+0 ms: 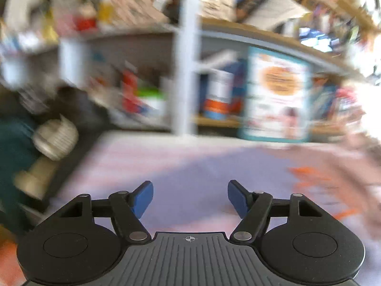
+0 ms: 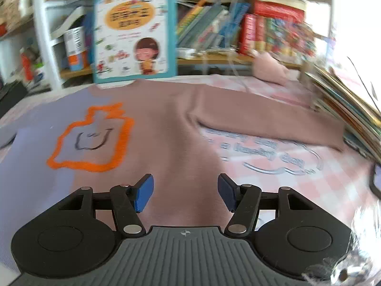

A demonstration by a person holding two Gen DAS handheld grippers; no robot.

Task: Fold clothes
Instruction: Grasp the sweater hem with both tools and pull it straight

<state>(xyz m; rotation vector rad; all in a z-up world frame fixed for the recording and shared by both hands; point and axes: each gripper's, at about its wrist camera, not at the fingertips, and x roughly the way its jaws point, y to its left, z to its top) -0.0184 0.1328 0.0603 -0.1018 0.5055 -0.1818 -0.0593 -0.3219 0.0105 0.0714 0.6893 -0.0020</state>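
A two-tone sweater [image 2: 166, 124], lavender on the left half and dusty pink on the right, lies flat on the pink checked cloth [image 2: 309, 190]. An orange outline with a small drawn face [image 2: 92, 138] marks its chest, and its pink sleeve [image 2: 273, 121] stretches out to the right. My right gripper [image 2: 185, 193] hovers open over the sweater's lower pink part, nothing between its blue pads. In the blurred left wrist view, the left gripper [image 1: 190, 199] stands open above the lavender half [image 1: 195, 178] with nothing held.
A children's book [image 2: 135, 33] stands upright at the table's far edge before shelves full of books [image 2: 262, 31] and jars. A stack of books [image 2: 350, 112] lies at the right. A pink soft object [image 2: 269, 69] rests at the back. Dark objects and a ribbed cylinder [image 1: 56, 138] sit at the left.
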